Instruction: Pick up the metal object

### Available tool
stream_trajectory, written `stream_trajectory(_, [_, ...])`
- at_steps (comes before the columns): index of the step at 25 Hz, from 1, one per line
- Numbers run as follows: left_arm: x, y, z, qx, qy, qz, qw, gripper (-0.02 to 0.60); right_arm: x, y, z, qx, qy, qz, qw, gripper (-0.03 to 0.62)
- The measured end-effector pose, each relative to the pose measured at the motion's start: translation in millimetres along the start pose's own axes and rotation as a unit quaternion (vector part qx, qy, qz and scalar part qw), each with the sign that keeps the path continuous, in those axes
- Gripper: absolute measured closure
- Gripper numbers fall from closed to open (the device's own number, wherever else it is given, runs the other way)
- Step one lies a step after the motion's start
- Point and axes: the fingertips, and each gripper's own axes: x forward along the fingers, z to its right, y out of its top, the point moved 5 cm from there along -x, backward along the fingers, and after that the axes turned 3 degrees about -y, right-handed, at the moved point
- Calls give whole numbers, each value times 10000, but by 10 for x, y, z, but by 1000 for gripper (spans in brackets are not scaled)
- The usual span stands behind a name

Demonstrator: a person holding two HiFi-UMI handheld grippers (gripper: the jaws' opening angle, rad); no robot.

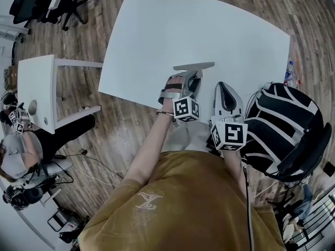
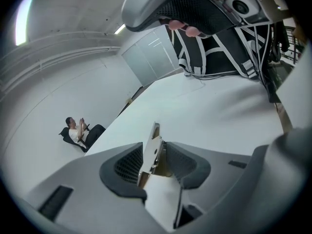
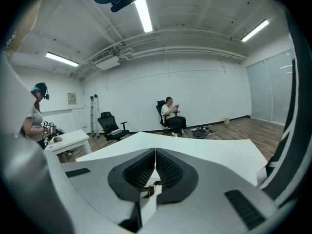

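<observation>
The metal object (image 1: 193, 66) is a grey bracket with a flat bar, resting on the white table (image 1: 199, 30) near its front edge. My left gripper (image 1: 190, 80) reaches it from the near side. In the left gripper view its upright plate (image 2: 152, 150) stands between the open jaws of the left gripper (image 2: 156, 168): it leans by the left pad, with a narrow gap at the right pad. My right gripper (image 1: 226, 91) hovers at the table's front edge to the right. In its own view the right gripper (image 3: 155, 168) is shut, with nothing between the pads.
A black-and-white backpack (image 1: 285, 129) sits at the table's right end, close to the right gripper. A small white side table (image 1: 36, 88) stands to the left and an office chair (image 1: 47, 4) beyond it. A seated person (image 3: 171, 113) is across the room.
</observation>
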Motion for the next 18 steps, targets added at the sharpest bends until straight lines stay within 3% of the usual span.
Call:
stream_trajectory(12, [131, 37, 22, 268, 50, -34, 9996, 447, 14, -29, 53, 62, -26, -77, 9999, 586])
stream_trajectory(15, [145, 47, 6, 295, 145, -32, 9995, 503, 13, 7, 60, 40, -28, 17, 10000, 586])
stream_trajectory(18, [149, 67, -6, 316, 192, -38, 9993, 509, 9, 27, 65, 15, 5, 59, 10000, 586])
